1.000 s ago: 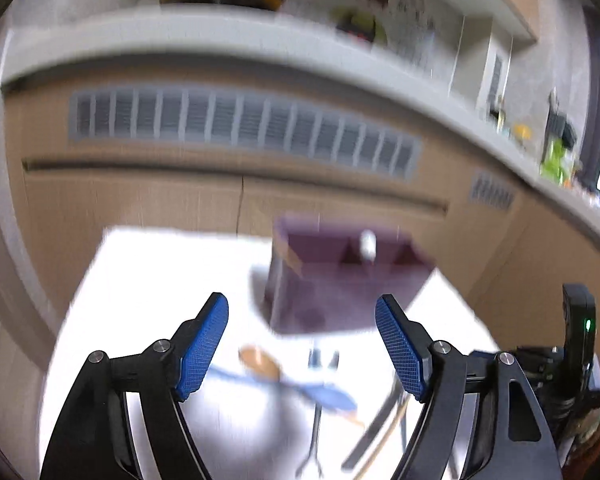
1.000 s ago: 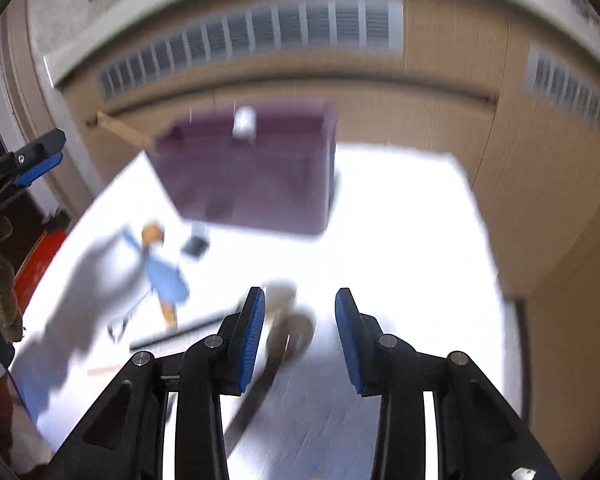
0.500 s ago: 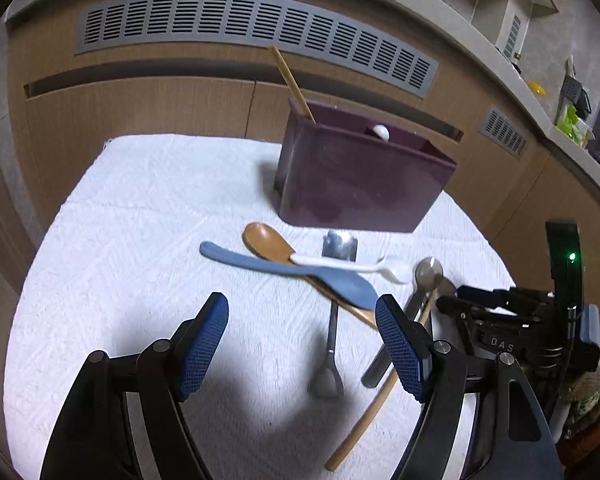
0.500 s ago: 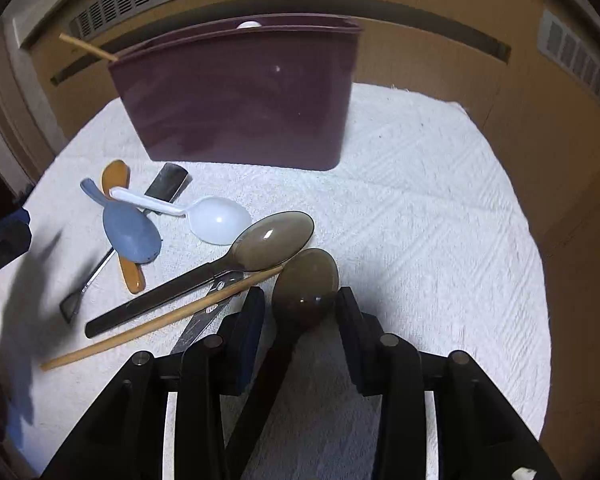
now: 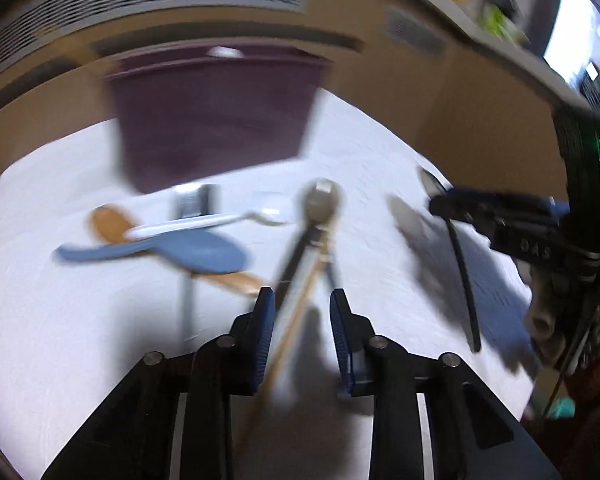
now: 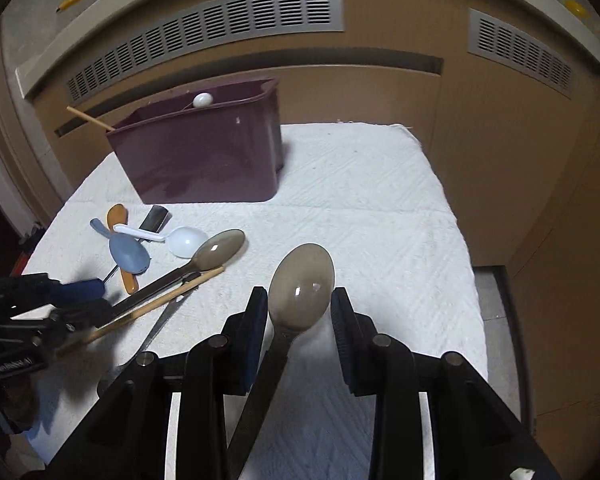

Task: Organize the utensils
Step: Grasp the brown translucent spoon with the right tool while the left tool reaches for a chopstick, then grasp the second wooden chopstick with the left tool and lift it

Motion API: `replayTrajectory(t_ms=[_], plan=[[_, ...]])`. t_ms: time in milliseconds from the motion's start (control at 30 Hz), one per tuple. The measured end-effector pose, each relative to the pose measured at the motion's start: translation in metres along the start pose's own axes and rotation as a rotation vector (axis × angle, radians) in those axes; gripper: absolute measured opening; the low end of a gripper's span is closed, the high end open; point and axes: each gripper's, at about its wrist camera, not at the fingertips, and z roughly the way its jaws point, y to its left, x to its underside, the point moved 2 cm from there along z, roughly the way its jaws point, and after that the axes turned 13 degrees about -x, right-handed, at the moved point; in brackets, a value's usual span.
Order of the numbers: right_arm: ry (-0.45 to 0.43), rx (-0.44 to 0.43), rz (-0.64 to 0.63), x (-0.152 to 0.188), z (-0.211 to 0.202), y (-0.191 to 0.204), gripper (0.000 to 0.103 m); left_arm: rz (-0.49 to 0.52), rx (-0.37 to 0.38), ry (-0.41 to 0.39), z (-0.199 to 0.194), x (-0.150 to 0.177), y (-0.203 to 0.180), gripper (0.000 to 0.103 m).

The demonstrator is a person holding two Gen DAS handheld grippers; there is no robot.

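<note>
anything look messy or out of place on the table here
Yes. Beside the purple bin, spoons and a chopstick lie crossed in a loose heap: the white spoon rests over the blue one. Nothing looks spilled or broken.

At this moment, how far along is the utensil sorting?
Barely begun. Done: the maroon bin already holds a wooden stick and a white-tipped piece. In hand: the right gripper is closing around a smoky spoon; the left gripper is closing over a chopstick. Left: blue spoon, white spoon, wooden spoon, another smoky spoon still on the white cloth.
</note>
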Motion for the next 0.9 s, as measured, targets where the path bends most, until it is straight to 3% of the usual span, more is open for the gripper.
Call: replayTrajectory(t_ms=[133,367,733,900], plan=[[-0.007,-0.016,0.026,0.01,-0.007,-0.008,0.03,0.115,-0.053,0.049,0.016,-0.009,-0.025,0.02],[0.005,-0.049,0.064,0.019,0.004,-0.016,0.03,0.065,-0.125,0.082,0.027,-0.019,-0.018,0.02],[0.016,-0.057,0.049,0.024,0.012,-0.014,0.03,0.013,-0.139,0.07,0.014,-0.015,0.01,0.02],[0.025,-0.058,0.043,0.026,0.016,-0.012,0.03,0.006,-0.087,0.099,0.009,-0.01,0.01,0.02]])
